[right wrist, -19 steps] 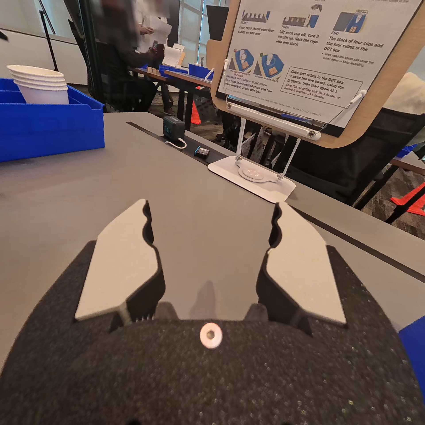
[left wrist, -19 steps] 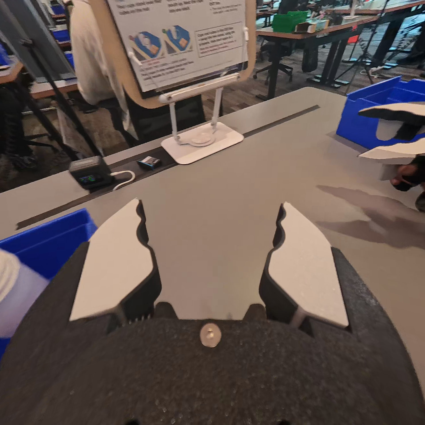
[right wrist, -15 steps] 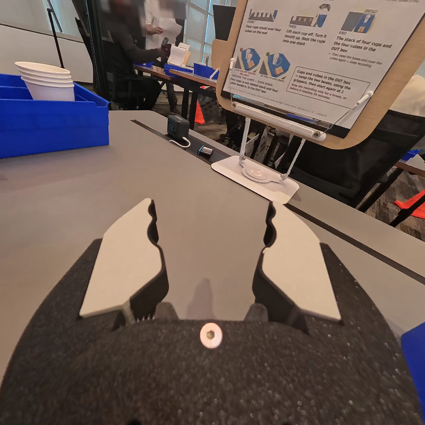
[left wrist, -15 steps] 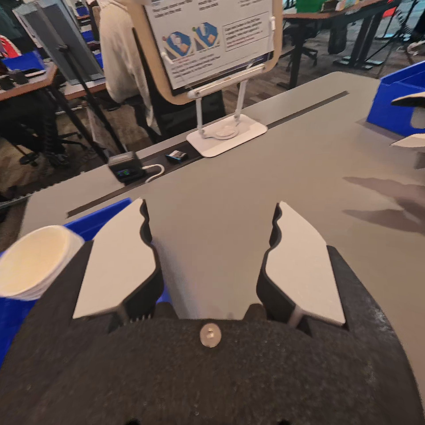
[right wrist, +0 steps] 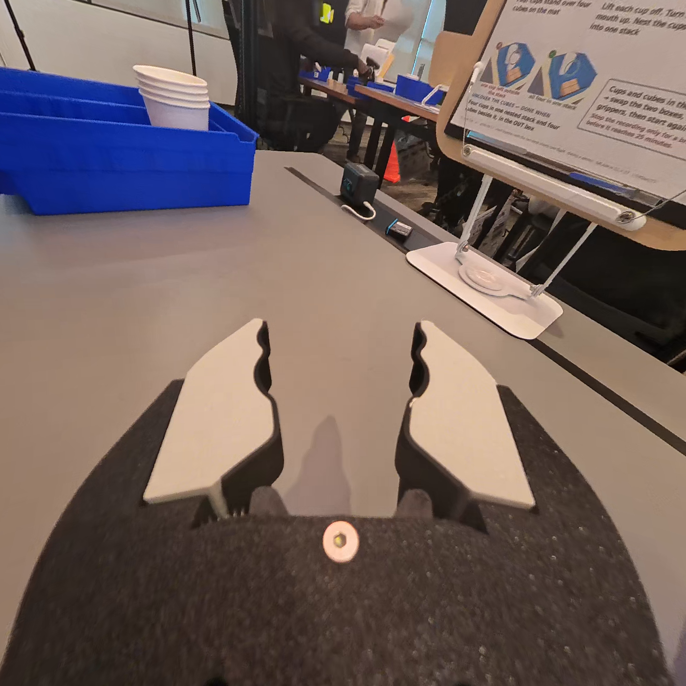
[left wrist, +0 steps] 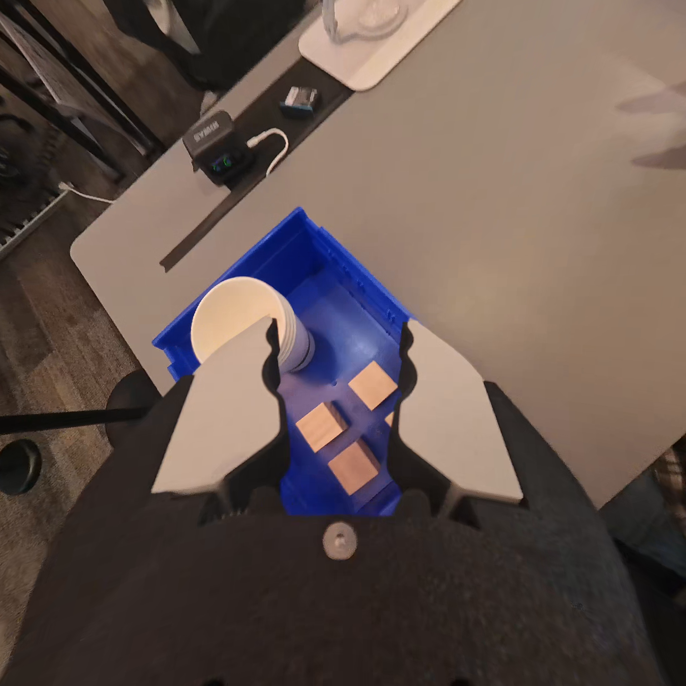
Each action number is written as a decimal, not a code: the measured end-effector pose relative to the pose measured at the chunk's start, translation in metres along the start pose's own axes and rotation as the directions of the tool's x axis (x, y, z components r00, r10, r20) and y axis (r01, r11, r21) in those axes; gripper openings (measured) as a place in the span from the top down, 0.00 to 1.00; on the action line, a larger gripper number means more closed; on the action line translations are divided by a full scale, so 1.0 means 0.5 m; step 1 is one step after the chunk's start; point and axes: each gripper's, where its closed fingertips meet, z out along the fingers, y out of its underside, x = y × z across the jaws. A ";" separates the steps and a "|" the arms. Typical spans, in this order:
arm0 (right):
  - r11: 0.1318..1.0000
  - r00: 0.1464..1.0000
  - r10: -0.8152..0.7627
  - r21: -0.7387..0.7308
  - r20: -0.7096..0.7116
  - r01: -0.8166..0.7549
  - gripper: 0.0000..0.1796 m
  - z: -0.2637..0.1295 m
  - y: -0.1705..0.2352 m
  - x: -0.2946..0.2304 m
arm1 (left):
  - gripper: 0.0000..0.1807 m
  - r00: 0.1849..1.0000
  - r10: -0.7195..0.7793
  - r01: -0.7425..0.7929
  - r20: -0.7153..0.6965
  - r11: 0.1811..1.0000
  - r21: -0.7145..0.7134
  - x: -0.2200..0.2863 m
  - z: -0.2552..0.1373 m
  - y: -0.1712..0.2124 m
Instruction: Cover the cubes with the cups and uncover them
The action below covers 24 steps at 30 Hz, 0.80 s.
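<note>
In the left wrist view I look down into a blue bin (left wrist: pixel 297 237) on the grey table. It holds a nested stack of white paper cups (left wrist: pixel 237 315), mouth up, and wooden cubes: one (left wrist: pixel 372 384), another (left wrist: pixel 320 426), a third (left wrist: pixel 352 472), and a sliver of a further one by the right finger. My left gripper (left wrist: pixel 337 334) is open and empty, hovering above the bin. In the right wrist view the same bin (right wrist: pixel 122 163) and cup stack (right wrist: pixel 174 98) stand far left. My right gripper (right wrist: pixel 339 334) is open and empty, low over bare table.
A document stand with an instruction sheet has its white base (right wrist: pixel 486 289) at the table's back edge. A small black charger with a white cable (left wrist: pixel 217 146) and a small black-blue device (left wrist: pixel 300 102) lie in the table's dark groove. People and other tables are beyond.
The left gripper has swung left and tilted down, from facing the stand to looking into the blue bin. The right gripper has shifted slightly and its jaws have narrowed a little.
</note>
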 end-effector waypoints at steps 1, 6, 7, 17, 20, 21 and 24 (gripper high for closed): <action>1.000 1.000 0.000 -0.005 0.006 0.000 0.60 0.001 0.002 -0.002 | 0.66 1.000 0.005 -0.006 -0.010 1.000 -0.020 -0.004 0.007 0.008; 0.999 1.000 0.011 -0.031 0.022 -0.010 0.59 0.006 0.015 -0.004 | 0.66 0.999 0.021 -0.025 -0.044 0.994 -0.104 -0.008 0.034 0.058; 0.999 1.000 0.013 -0.032 0.025 -0.012 0.59 0.006 0.016 -0.003 | 0.66 0.998 0.021 -0.027 -0.052 0.992 -0.120 -0.007 0.038 0.071; 1.000 0.999 0.009 -0.030 0.040 -0.008 0.60 0.005 0.013 -0.008 | 0.66 0.992 0.003 -0.027 -0.128 0.983 -0.183 0.009 0.055 0.151; 0.999 0.999 0.008 -0.039 0.047 -0.006 0.59 0.007 0.017 -0.011 | 0.66 0.992 0.014 -0.036 -0.129 0.985 -0.171 0.011 0.057 0.149; 0.999 0.999 0.006 -0.042 0.048 -0.004 0.59 0.007 0.018 -0.011 | 0.66 0.991 0.017 -0.039 -0.132 0.985 -0.167 0.012 0.058 0.148; 0.999 0.999 0.005 -0.041 0.047 -0.003 0.59 0.007 0.017 -0.011 | 0.66 0.988 0.022 -0.046 -0.151 0.987 -0.154 0.019 0.059 0.149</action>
